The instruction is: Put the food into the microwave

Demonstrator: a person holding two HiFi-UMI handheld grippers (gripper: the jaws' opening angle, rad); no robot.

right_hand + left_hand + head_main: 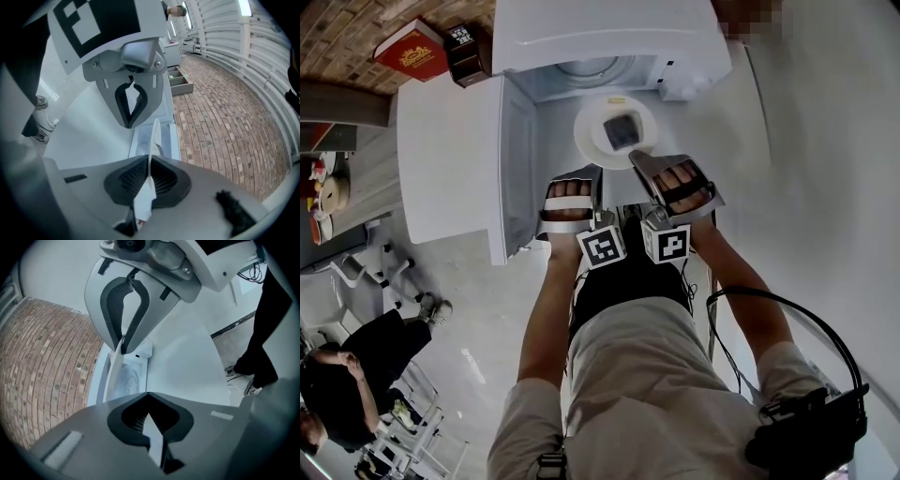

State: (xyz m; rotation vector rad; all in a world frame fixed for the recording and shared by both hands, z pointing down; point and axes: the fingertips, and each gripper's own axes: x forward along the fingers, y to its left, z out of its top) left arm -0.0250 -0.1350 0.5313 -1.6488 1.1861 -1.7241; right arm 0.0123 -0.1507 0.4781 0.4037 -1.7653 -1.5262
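A white plate (598, 127) with a dark piece of food (621, 131) hangs in front of the open white microwave (609, 37), just above the counter. Its door (450, 159) is swung out to the left. My left gripper (589, 172) is shut on the plate's near left rim, my right gripper (639, 157) on its near right rim. In the left gripper view the plate's rim (114, 371) shows edge-on between the jaws of the left gripper (133, 373). The right gripper view shows the same rim (154, 133) in the right gripper (144, 140), with the microwave's cavity (138, 140) behind.
A red book (412, 52) and a dark box (464, 52) lie to the left of the microwave. The white counter (825, 141) runs off to the right. A person (347, 375) sits at the lower left beside a white chair (356, 267). Brick flooring (225, 117) lies beyond.
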